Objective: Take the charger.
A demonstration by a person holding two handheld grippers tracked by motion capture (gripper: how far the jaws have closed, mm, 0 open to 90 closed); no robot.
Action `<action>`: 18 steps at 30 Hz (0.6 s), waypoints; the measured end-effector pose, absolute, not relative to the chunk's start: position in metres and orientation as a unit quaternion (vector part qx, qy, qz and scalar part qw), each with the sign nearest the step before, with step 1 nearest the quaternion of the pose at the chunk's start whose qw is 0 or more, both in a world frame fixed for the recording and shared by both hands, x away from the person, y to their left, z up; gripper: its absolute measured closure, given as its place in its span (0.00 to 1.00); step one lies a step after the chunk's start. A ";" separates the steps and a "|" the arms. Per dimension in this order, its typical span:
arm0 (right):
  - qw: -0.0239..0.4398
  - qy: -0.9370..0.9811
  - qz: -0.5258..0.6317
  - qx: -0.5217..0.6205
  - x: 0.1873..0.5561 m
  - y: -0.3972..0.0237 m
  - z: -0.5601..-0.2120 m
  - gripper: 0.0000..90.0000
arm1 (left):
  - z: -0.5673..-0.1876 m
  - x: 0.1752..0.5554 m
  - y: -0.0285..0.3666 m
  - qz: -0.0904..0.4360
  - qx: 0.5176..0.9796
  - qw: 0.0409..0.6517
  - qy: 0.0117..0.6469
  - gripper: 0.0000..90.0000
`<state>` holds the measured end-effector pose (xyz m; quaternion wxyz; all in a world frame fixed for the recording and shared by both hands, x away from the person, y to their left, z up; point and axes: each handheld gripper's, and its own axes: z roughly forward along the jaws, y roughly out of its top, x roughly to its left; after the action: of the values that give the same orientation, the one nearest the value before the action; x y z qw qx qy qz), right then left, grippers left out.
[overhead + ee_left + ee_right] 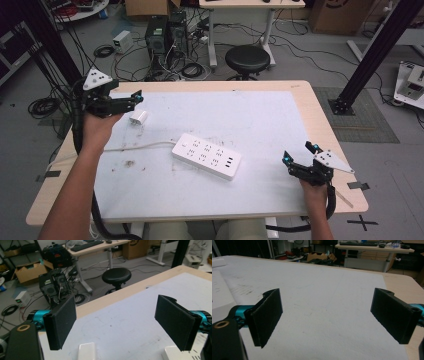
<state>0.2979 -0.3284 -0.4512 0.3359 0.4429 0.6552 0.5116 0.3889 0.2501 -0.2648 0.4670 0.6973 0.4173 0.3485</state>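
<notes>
Left hand-held gripper [137, 96] open and empty at upper left of the frame, just above the white plug [139, 117]; right hand-held gripper [299, 152] open at lower right, well apart from the power strip [206, 156] mid-tabletop [260, 110].

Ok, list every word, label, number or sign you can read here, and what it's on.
No text here can be read.
Power strip: socket holes alone, no legible marking.
White adapter: blank.
Cardboard box: a dark mark, too blurred to read.
Table: a faint mark at the far edge, too small to read.
Floor: black tape cross, a marker, not lettering.
</notes>
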 end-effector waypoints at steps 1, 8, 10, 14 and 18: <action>0.336 0.655 0.511 0.443 0.298 -0.328 -0.451 0.12 | -0.263 0.392 0.250 0.346 0.697 0.467 0.420 0.19; 0.336 0.655 0.511 0.443 0.298 -0.328 -0.451 0.12 | -0.268 0.415 0.251 0.330 0.704 0.444 0.446 0.19; 0.339 0.656 0.510 0.440 0.299 -0.329 -0.451 0.12 | -0.274 0.424 0.251 0.330 0.706 0.428 0.458 0.19; 0.341 0.657 0.509 0.439 0.299 -0.328 -0.451 0.12 | -0.287 0.441 0.254 0.316 0.703 0.417 0.481 0.19; 0.340 0.657 0.509 0.439 0.299 -0.328 -0.451 0.12 | -0.300 0.457 0.257 0.304 0.701 0.410 0.499 0.19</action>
<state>0.2987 -0.3281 -0.4511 0.3404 0.4385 0.6575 0.5095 0.4568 0.2570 -0.3000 0.4100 0.7006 0.4986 0.3042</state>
